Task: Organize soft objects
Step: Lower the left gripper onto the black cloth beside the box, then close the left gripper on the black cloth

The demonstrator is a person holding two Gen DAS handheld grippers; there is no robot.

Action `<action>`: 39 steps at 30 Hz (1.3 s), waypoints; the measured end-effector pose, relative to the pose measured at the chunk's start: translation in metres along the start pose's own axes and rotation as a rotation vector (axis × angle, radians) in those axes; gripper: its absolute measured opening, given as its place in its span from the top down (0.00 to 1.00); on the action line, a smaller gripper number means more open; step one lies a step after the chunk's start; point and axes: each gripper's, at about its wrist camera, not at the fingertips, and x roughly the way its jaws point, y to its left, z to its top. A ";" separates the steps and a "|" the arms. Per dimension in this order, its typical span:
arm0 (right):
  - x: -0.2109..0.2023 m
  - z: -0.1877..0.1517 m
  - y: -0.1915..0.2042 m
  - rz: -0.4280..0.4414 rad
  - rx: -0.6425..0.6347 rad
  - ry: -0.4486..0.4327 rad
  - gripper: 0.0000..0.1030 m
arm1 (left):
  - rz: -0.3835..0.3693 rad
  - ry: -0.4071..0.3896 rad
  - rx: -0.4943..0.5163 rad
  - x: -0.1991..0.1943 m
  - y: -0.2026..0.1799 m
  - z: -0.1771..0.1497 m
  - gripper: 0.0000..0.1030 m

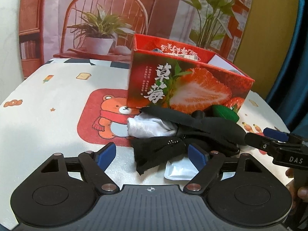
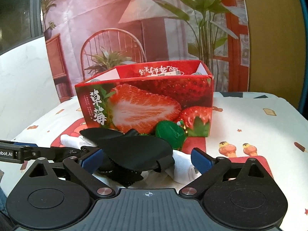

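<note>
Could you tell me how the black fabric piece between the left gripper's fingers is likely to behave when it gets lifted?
The black fabric piece lies crumpled and creased, so it is probably floppy and will drape from the left gripper. It overlaps the white cloth and other black pieces, so it may drag those along. It looks thin, likely light.

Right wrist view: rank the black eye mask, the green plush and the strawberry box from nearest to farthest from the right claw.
1. Black eye mask: lying between the open pads of the right claw, left of centre.
2. Green plush: just beyond the mask, against the box's front.
3. Strawberry box: farthest, standing upright behind both.
</note>
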 end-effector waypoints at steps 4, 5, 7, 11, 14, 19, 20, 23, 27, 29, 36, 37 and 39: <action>0.004 0.002 -0.004 0.008 0.018 0.001 0.18 | 0.000 0.001 -0.011 0.000 0.002 0.001 0.23; 0.005 0.002 -0.005 0.007 0.022 0.001 0.19 | -0.001 0.001 -0.011 0.001 0.002 0.002 0.23; 0.007 0.002 -0.008 0.000 0.036 0.005 0.21 | -0.001 0.001 -0.014 0.003 0.003 0.005 0.23; 0.014 0.005 -0.013 0.001 0.067 0.007 0.27 | -0.002 -0.003 -0.020 0.008 0.004 0.017 0.23; 0.019 0.008 -0.012 0.016 0.067 0.004 0.33 | -0.004 0.002 -0.008 0.016 0.004 0.028 0.23; 0.034 0.004 -0.006 0.018 0.020 0.056 0.49 | -0.020 0.043 -0.018 0.041 0.005 0.049 0.26; 0.036 0.001 -0.006 0.019 0.019 0.067 0.49 | -0.027 0.050 -0.024 0.046 0.006 0.054 0.27; 0.039 -0.003 -0.010 0.024 0.029 0.077 0.51 | -0.043 0.070 -0.034 0.064 0.005 0.066 0.27; 0.044 -0.007 -0.014 0.030 0.033 0.092 0.53 | -0.055 0.112 -0.057 0.089 0.005 0.076 0.27; 0.046 -0.010 -0.014 0.032 0.033 0.098 0.53 | -0.071 0.140 -0.079 0.101 0.007 0.079 0.27; 0.050 -0.014 -0.018 0.048 0.048 0.108 0.53 | -0.078 0.192 -0.062 0.130 0.003 0.079 0.28; 0.051 -0.014 -0.019 0.049 0.051 0.110 0.53 | -0.072 0.201 -0.055 0.134 0.002 0.078 0.28; 0.052 -0.014 -0.019 0.051 0.053 0.112 0.53 | -0.073 0.211 -0.048 0.138 0.000 0.076 0.30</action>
